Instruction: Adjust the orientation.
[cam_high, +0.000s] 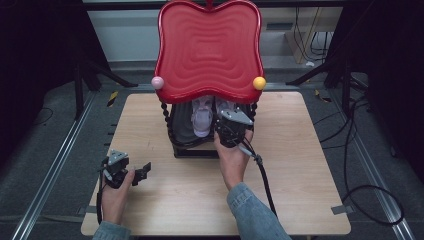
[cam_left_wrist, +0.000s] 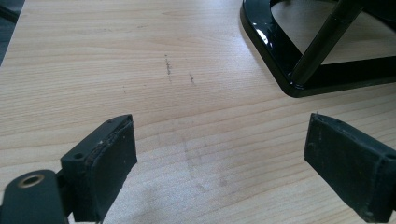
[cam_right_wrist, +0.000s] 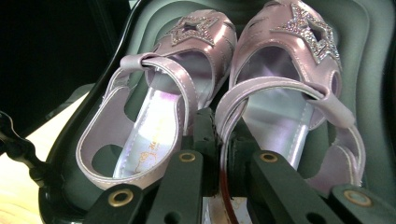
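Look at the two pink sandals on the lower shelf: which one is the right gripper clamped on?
The right gripper is closed on the heel strap of the right-hand sandal in the right gripper view. The other sandal lies free beside it.

Two shiny pale purple sandals sit side by side in a dark curved tray. Each has a sparkly star on its toe. The left sandal lies free. The right gripper has its two black jaws squeezed together on the inner side edge of the right sandal. A bit of light wooden table shows at the lower left.
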